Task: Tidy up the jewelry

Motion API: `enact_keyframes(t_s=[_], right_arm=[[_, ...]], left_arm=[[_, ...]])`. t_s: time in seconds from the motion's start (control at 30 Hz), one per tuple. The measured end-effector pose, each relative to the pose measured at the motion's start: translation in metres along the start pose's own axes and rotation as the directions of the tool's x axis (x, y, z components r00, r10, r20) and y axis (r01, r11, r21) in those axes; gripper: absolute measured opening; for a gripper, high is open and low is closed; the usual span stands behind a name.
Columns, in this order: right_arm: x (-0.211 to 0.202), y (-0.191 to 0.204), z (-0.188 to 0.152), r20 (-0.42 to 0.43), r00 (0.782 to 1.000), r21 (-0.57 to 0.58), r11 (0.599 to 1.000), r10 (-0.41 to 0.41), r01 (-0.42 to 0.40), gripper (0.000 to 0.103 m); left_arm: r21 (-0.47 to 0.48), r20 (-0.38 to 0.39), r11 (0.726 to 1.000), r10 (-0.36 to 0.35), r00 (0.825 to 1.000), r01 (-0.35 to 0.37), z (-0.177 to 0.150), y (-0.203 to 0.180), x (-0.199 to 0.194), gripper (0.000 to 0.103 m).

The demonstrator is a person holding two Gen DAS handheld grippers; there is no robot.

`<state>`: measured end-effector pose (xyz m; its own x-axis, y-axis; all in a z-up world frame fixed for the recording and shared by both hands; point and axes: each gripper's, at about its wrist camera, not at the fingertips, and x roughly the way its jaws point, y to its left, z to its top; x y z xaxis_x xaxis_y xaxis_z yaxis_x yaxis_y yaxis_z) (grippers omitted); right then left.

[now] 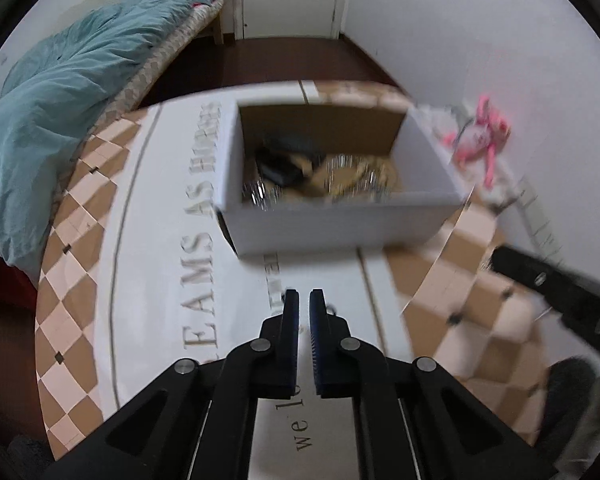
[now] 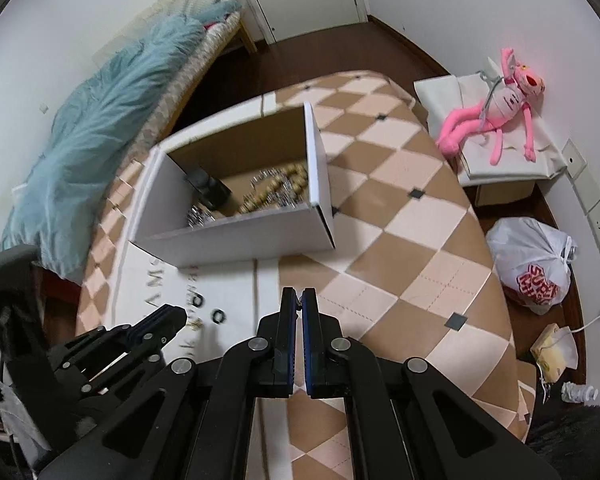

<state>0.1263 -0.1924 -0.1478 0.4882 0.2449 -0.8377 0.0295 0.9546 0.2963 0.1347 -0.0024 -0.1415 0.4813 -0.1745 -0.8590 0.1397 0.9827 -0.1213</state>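
A white cardboard box stands on the checkered table cover. Inside lie gold bead strands, silver pieces and a dark block. My left gripper hovers just in front of the box, its jaws nearly together with nothing seen between them; it also shows in the right wrist view. My right gripper is shut, with a tiny thing at its tips that I cannot identify. A small gold piece and a dark ring lie on the cover by the left gripper's fingertips.
The table cover is brown and cream diamonds with a white lettered panel. A bed with a teal duvet is at the left. A pink plush toy sits on a covered stand at the right. A white plastic bag lies on the floor.
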Motion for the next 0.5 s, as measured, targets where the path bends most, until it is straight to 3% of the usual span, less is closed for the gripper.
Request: enact_keyframes(t_s=[0.13, 0.23, 0.5], right_arm=[[-0.017, 0.006, 0.01, 0.034, 0.999, -0.002, 1.0, 0.025, -0.025, 0.003], [-0.021, 0.008, 0.016, 0.044, 0.998, 0.0, 0.999, 0.042, -0.042, 0.003], [-0.009, 0.005, 0.006, 0.012, 0.998, 0.02, 0.998, 0.057, -0.058, 0.003]], left_arm=[[-0.054, 0.032, 0.998, -0.036, 0.999, 0.038, 0.017, 0.016, -0.022, 0.003], [-0.07, 0.038, 0.997, -0.023, 0.999, 0.026, 0.02, 0.025, -0.025, 0.003], [-0.088, -0.043, 0.996, -0.036, 0.998, 0.032, -0.005, 0.029, 0.002, 0.006]])
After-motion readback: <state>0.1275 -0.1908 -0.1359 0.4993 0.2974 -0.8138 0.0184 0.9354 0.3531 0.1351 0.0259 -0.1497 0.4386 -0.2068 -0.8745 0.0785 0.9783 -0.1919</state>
